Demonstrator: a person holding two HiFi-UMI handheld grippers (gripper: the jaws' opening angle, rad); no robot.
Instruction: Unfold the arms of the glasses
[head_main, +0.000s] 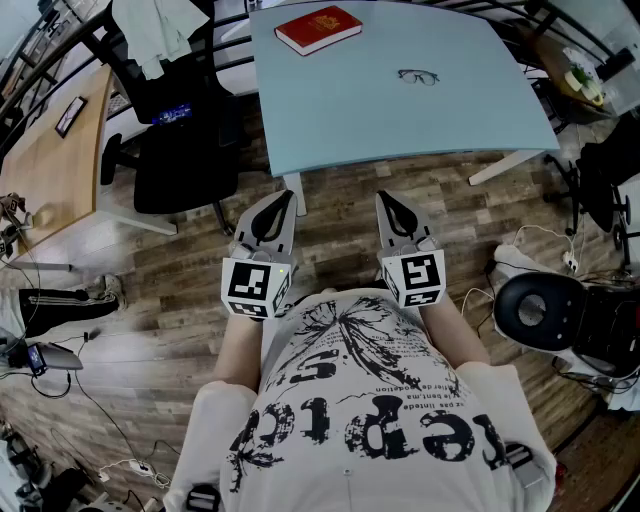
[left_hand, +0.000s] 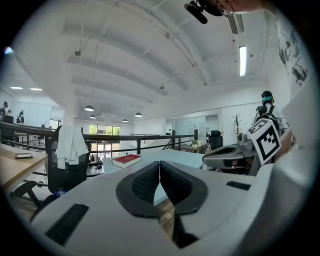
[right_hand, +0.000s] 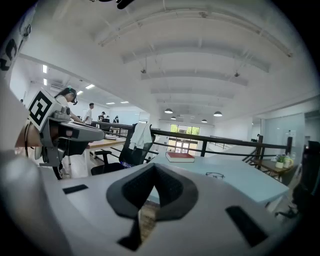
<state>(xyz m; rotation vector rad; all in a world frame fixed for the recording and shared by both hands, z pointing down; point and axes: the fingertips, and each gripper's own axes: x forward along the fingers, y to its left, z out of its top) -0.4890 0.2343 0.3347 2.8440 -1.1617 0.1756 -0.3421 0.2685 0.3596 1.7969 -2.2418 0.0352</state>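
Two pairs of grey plastic tongs, the left tongs (head_main: 284, 200) and the right tongs (head_main: 386, 198), are held side by side just in front of the person's white printed T-shirt (head_main: 350, 400). They hang over the brown wood-plank floor (head_main: 340, 225), short of the near edge of the pale blue tabletop surface (head_main: 330, 120). Each pair is pressed together with nothing between its black ribbed pads. That looks like a ready posture, with no reach yet begun. The thin dark-framed glasses (head_main: 418, 76) lie flat on the far right part of the surface, well apart from both tongs. They sit to the right of, and nearer than, the red hardcover book (head_main: 318, 28) by the far edge. Lying alone on bare tabletop, they seem to leave room for an approach from either side. They are too small in every view to tell how the arms lie or which way the frame faces. The left gripper view shows the book, but the right tongs fill the side where the glasses would be. The marker cubes cover the person's hands in the head view. A black office chair (head_main: 185, 150) with a white garment (head_main: 155, 30) draped over its back stands left of the surface.
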